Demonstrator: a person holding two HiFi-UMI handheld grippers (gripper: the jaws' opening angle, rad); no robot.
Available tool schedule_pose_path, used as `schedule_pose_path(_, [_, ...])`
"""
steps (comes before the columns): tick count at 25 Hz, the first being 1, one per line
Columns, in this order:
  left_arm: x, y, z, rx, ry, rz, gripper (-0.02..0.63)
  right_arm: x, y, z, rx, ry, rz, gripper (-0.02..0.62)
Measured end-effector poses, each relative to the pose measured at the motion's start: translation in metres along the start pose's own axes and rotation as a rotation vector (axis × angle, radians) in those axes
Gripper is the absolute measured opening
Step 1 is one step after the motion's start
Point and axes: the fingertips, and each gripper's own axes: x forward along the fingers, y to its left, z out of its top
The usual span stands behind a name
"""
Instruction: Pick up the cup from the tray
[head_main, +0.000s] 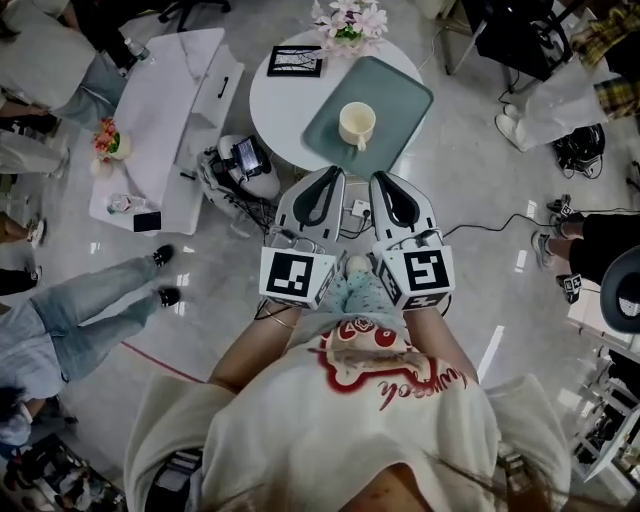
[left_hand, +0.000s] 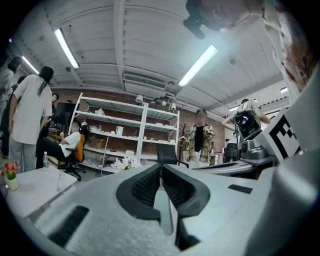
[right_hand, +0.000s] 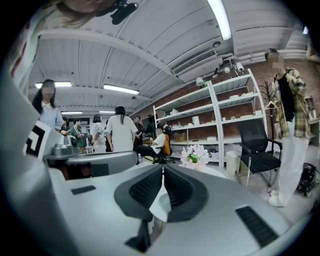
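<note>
The cream cup (head_main: 357, 124) stands upright on the grey-green tray (head_main: 405, 90) on the round white desk (head_main: 272, 100). Nearer, the left hand-held gripper (head_main: 333, 173) and right hand-held gripper (head_main: 380, 178) are both closed and empty.

You have the round bench (head_main: 275, 105) in the upper middle of the head view. The tray (head_main: 400, 100) lies on its right half, and the cup (head_main: 357, 124) stands on the tray near its middle. A picture frame (head_main: 295, 61) lies at the bench's upper left, with flowers (head_main: 350, 20) at its top edge. Your left gripper (head_main: 333, 173) and right gripper (head_main: 380, 178) sit side by side just below that bench, at frame centre. A long bench (head_main: 170, 110) stands at upper left.
</note>
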Motion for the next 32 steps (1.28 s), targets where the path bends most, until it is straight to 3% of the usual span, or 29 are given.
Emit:
schedule_pose_path(6, [0.010,0.006,-0.016,-0.019,0.019,0.025,0.026,0.021,-0.018,-0.028,0.018,0.056,-0.012,0.028])
schedule_pose_path(13, [0.012,0.010,-0.041,-0.044,0.052,0.035,0.026,0.068,-0.054,-0.106,-0.016,0.174,-0.088,0.031])
schedule_pose_path(18, [0.009,0.017,-0.068,-0.077,0.084,0.058,0.026,0.103,-0.064,-0.147,0.006,0.246,-0.090,0.034])
schedule_pose_path(19, [0.008,0.019,-0.074,-0.084,0.092,0.062,0.026,0.111,-0.064,-0.153,0.006,0.260,-0.089,0.047])
schedule_pose_path(21, [0.005,0.021,-0.086,-0.099,0.110,0.068,0.026,0.125,-0.064,-0.169,0.012,0.294,-0.090,0.134])
schedule_pose_path(23, [0.004,0.022,-0.097,-0.110,0.123,0.071,0.026,0.135,-0.065,-0.184,0.021,0.324,-0.095,0.140])
schedule_pose_path(29, [-0.001,0.024,-0.121,-0.136,0.158,0.063,0.026,0.150,-0.076,-0.194,-0.032,0.348,-0.193,0.140])
schedule_pose_path(32, [-0.004,0.026,-0.129,-0.144,0.172,0.066,0.026,0.152,-0.077,-0.196,0.003,0.382,-0.183,0.140])
